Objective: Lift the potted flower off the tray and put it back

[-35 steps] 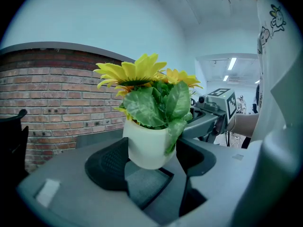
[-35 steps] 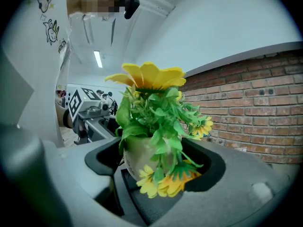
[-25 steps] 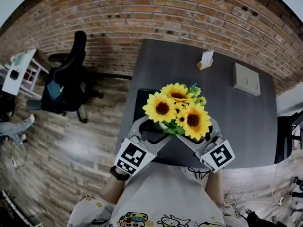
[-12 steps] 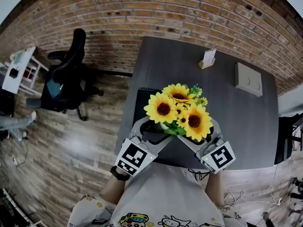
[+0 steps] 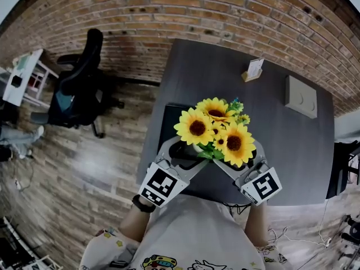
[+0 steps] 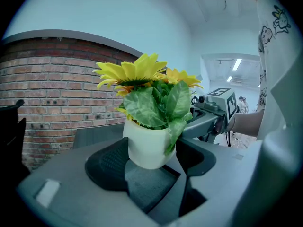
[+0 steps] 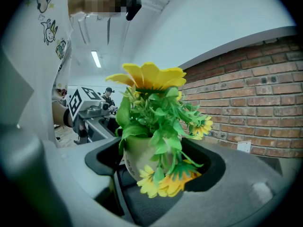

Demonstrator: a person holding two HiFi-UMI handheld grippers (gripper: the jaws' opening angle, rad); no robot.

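The potted flower point(image 5: 216, 131), yellow sunflowers in a white pot, hangs a little above the black tray point(image 5: 167, 120) near the table's front edge. My left gripper point(image 5: 185, 152) comes in from the lower left and my right gripper point(image 5: 246, 157) from the lower right. Each has its jaws wide around the pot. In the left gripper view the white pot point(image 6: 147, 145) sits between the left gripper's point(image 6: 151, 157) dark pads. In the right gripper view the pot point(image 7: 138, 157) fills the right gripper point(image 7: 156, 161); drooping leaves and blooms hide its right pad.
On the dark grey table point(image 5: 281, 151) stand a small card holder point(image 5: 254, 69) at the back and a white flat box point(image 5: 301, 97) at the right. An office chair point(image 5: 79, 91) stands on the wooden floor to the left. A brick wall point(image 5: 214, 16) runs behind the table.
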